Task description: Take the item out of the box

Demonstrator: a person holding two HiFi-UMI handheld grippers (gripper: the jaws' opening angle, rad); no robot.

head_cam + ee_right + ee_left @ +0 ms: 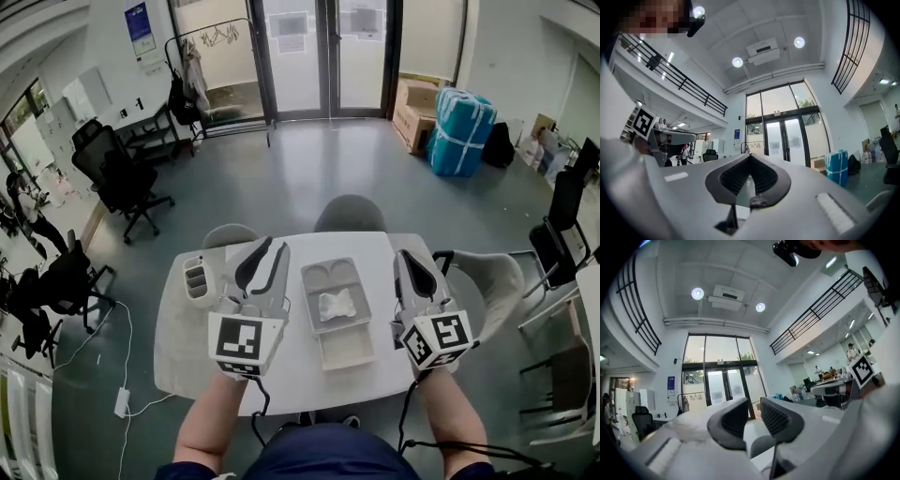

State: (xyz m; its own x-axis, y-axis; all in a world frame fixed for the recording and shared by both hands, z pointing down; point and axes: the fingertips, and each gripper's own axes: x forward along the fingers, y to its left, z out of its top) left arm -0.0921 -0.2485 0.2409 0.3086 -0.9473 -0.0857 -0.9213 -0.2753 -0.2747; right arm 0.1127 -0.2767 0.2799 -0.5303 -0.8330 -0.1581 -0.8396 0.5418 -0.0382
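Office hall: swivel chairs [117,173], glass entrance doors [319,56], upper-level railings [677,79].

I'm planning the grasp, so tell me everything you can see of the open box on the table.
The box is off-white and looks like thin moulded plastic or pulp. It lies open and flat in the middle of the table, its long side running away from the person. The far half has moulded compartments, and a crumpled white item lies in one. The near half is plain and bare. Neither the left gripper nor the right gripper touches it.
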